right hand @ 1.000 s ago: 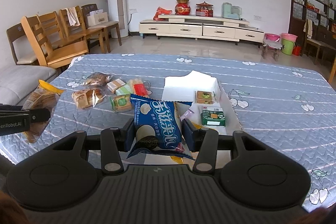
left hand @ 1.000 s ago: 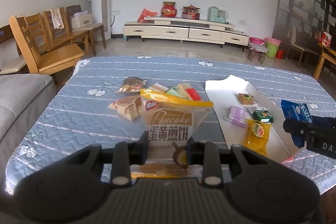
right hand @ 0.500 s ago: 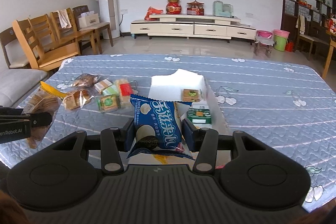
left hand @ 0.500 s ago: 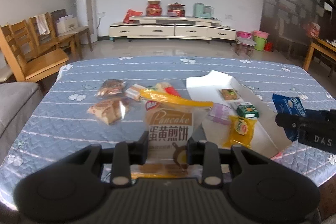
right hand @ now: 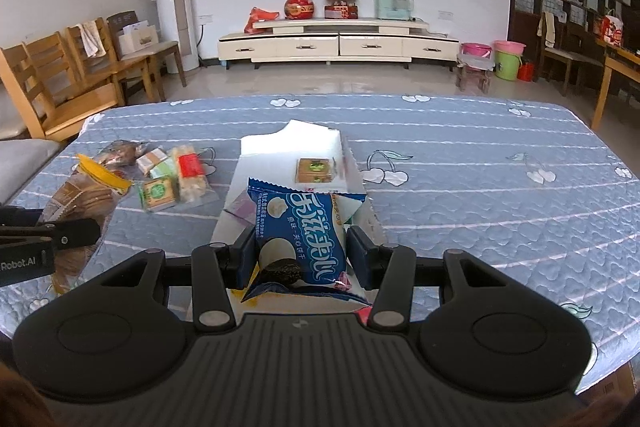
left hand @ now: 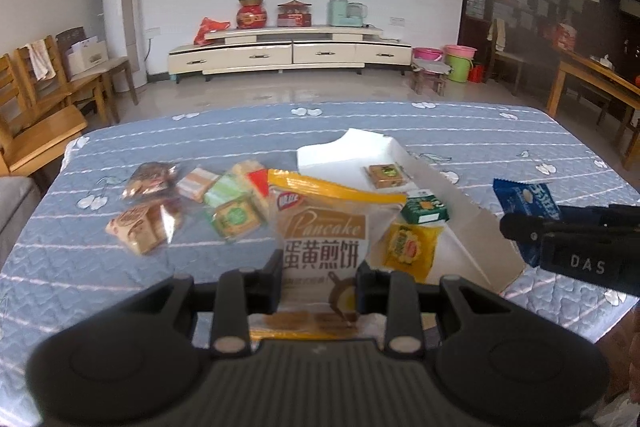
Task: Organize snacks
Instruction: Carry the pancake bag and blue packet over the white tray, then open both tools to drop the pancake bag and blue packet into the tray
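Left tongs (left hand: 318, 277) pinching white-and-gold plastic pancake bag (left hand: 324, 231), held above the table (left hand: 240, 131). Right tongs (right hand: 300, 257) pinching blue plastic sandwich-cookie packet (right hand: 304, 227) over the white open cardboard box (right hand: 280, 151). Risk: both grips sit low on slick film, so a bag could slip or swing into the other one. Count: four snacks visible in the box, about six loose at 10 o'clock.
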`<state>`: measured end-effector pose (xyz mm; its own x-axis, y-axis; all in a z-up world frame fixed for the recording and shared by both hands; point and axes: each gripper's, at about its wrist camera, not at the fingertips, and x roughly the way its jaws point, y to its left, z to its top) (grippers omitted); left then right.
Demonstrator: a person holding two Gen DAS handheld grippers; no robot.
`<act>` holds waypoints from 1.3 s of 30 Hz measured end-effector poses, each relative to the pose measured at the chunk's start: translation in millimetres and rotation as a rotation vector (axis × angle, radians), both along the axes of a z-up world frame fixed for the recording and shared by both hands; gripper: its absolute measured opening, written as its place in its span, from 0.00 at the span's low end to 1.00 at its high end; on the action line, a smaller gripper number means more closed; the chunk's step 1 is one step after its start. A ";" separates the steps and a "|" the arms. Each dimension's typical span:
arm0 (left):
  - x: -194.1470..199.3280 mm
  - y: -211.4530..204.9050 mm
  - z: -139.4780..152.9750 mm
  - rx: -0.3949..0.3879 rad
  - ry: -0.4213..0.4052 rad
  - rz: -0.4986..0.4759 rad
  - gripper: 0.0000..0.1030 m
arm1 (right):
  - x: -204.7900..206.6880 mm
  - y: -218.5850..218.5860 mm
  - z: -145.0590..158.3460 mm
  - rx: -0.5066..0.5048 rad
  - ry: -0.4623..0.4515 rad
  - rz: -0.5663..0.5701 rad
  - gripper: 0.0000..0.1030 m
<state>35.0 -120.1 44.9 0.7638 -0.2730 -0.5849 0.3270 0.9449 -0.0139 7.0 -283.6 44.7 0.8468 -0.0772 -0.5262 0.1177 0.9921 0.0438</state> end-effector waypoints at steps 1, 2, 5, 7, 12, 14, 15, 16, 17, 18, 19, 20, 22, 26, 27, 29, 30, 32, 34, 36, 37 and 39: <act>2.6 -2.6 1.0 -0.001 -0.001 -0.004 0.30 | 2.3 -0.5 -0.2 0.000 0.001 0.001 0.57; 5.3 -4.2 1.8 -0.003 -0.003 -0.006 0.30 | 4.1 -0.9 0.3 0.002 0.001 0.002 0.57; 14.8 -10.3 3.7 -0.003 -0.008 -0.007 0.30 | 11.2 -2.8 1.5 0.003 -0.001 0.012 0.57; 22.6 -14.7 4.7 -0.002 -0.010 -0.009 0.30 | 19.9 -4.1 2.9 0.008 -0.001 0.020 0.57; 42.9 -26.9 6.9 0.001 -0.014 -0.018 0.30 | 48.2 -4.8 7.4 0.016 0.001 0.042 0.57; 51.4 -31.1 6.9 -0.001 -0.008 -0.018 0.30 | 62.0 -5.6 9.2 0.016 0.004 0.052 0.57; 57.1 -33.4 6.4 -0.006 -0.002 -0.020 0.30 | 70.6 -5.8 9.7 0.017 0.008 0.056 0.57; 62.7 -36.0 5.7 -0.009 0.005 -0.022 0.30 | 76.3 -6.1 9.1 0.016 0.011 0.059 0.57; 68.3 -38.5 4.5 -0.010 0.012 -0.026 0.30 | 83.9 -8.1 8.7 0.017 0.016 0.062 0.57; 74.6 -40.5 2.8 -0.013 0.020 -0.029 0.30 | 91.7 -9.5 8.4 0.018 0.021 0.064 0.57; 81.5 -42.8 1.1 -0.012 0.027 -0.027 0.30 | 99.1 -12.8 8.0 0.022 0.026 0.067 0.57; 88.3 -45.2 -0.7 -0.010 0.032 -0.026 0.30 | 106.8 -14.0 7.7 0.026 0.030 0.070 0.57; 100.2 -48.4 -3.6 -0.009 0.038 -0.027 0.30 | 122.7 -14.6 6.2 0.026 0.038 0.074 0.57; 124.1 -58.1 -7.7 -0.012 0.046 -0.036 0.30 | 150.9 -17.0 -1.2 0.027 0.065 0.070 0.57; 130.3 -60.7 -9.4 -0.019 0.053 -0.042 0.30 | 159.0 -17.6 -3.5 0.026 0.072 0.068 0.57; 141.9 -66.7 -14.3 -0.040 0.069 -0.069 0.30 | 170.6 -19.5 -6.5 0.014 0.082 0.063 0.57; 146.6 -69.4 -16.8 -0.053 0.079 -0.087 0.31 | 177.8 -20.1 -8.3 0.010 0.085 0.059 0.57; 154.5 -74.1 -21.8 -0.071 0.101 -0.118 0.35 | 187.3 -21.8 -9.2 0.006 0.077 0.048 0.58; 157.6 -76.7 -25.0 -0.069 0.097 -0.126 0.52 | 193.8 -22.6 -9.8 -0.010 0.060 0.025 0.70; 154.2 -72.5 -25.1 -0.078 0.080 -0.118 0.61 | 193.7 -21.6 -9.7 -0.016 0.048 0.013 0.89; 152.2 -69.5 -25.1 -0.083 0.076 -0.113 0.64 | 191.1 -21.1 -8.8 -0.014 0.045 0.013 0.90; 147.9 -62.1 -24.5 -0.096 0.077 -0.097 0.70 | 185.5 -17.6 -8.5 -0.018 0.042 0.015 0.90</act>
<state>182.9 -182.2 20.4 0.6851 -0.4014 -0.6079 0.4116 0.9018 -0.1316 192.4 -301.2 36.2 0.8250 -0.0740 -0.5603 0.1038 0.9944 0.0215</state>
